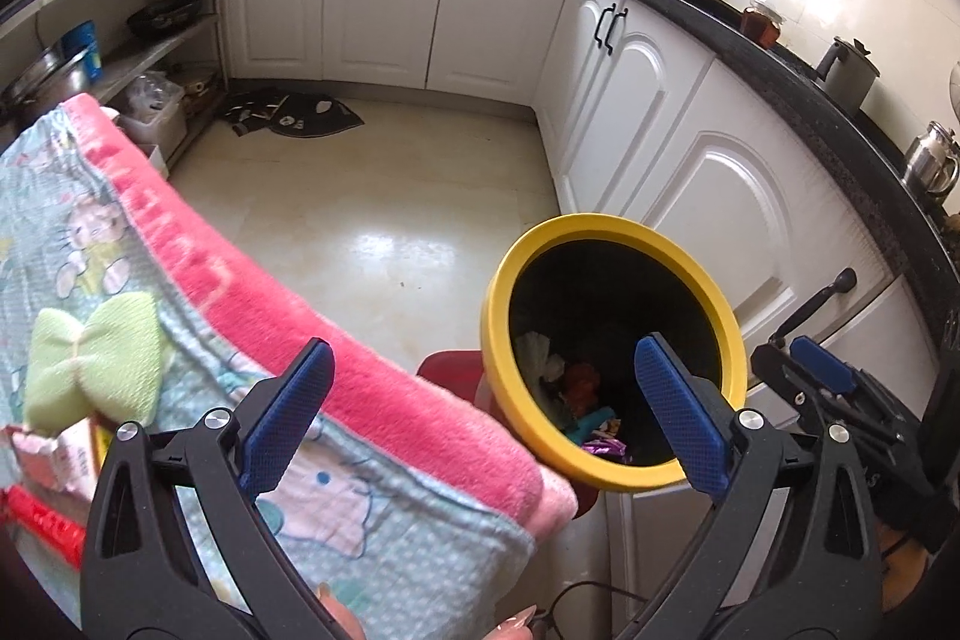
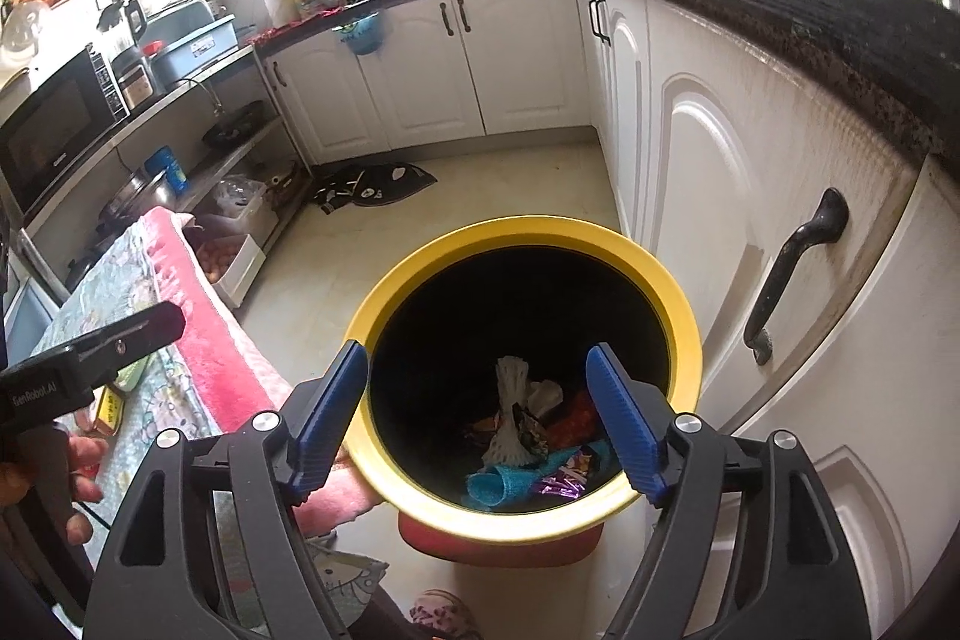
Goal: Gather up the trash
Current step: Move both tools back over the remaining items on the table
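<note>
Right wrist view: trash bin (image 2: 522, 514) is sitting directly ahead of and below the right tool (image 2: 477, 424), its yellow rim filling the gap between the fingers.
Bin contents: white netting (image 2: 510, 418), blue cloth (image 2: 498, 484) and purple wrapper (image 2: 561, 487) are lying at the bottom.
Right tool: jaws are standing apart, holding nothing.
Left tool (image 1: 480, 418): jaws are gaping too, empty; bin is lying to its right.
Beside the bin: pink blanket (image 1: 360, 364) is covering the worktop on the bin's left.
Nearer arm: right, judging by both views.
</note>
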A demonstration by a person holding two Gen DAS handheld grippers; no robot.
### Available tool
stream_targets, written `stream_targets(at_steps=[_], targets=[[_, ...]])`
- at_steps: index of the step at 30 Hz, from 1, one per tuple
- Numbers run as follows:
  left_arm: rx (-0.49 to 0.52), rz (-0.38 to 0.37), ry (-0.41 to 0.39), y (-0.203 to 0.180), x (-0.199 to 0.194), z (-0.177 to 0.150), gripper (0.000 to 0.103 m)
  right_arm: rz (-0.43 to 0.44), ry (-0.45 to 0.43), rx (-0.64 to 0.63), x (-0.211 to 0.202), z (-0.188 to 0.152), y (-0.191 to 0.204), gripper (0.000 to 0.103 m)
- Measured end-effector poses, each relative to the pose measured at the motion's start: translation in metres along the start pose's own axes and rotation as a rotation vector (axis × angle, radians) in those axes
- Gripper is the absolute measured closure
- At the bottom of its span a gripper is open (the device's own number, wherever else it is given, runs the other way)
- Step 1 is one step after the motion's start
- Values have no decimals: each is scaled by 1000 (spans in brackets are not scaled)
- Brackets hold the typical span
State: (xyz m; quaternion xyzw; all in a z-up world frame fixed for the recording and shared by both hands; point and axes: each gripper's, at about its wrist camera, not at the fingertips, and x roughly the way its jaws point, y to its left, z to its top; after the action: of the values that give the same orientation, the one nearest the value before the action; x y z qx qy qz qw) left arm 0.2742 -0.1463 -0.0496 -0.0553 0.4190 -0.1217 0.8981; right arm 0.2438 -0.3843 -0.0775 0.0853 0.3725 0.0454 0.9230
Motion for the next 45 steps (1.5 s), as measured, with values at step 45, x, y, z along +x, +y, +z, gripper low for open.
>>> stream_targets(at_steps=[45], targets=[[-159,162,-42,119,-104,-71,11,240,7,-292,-19,-16,153,30]])
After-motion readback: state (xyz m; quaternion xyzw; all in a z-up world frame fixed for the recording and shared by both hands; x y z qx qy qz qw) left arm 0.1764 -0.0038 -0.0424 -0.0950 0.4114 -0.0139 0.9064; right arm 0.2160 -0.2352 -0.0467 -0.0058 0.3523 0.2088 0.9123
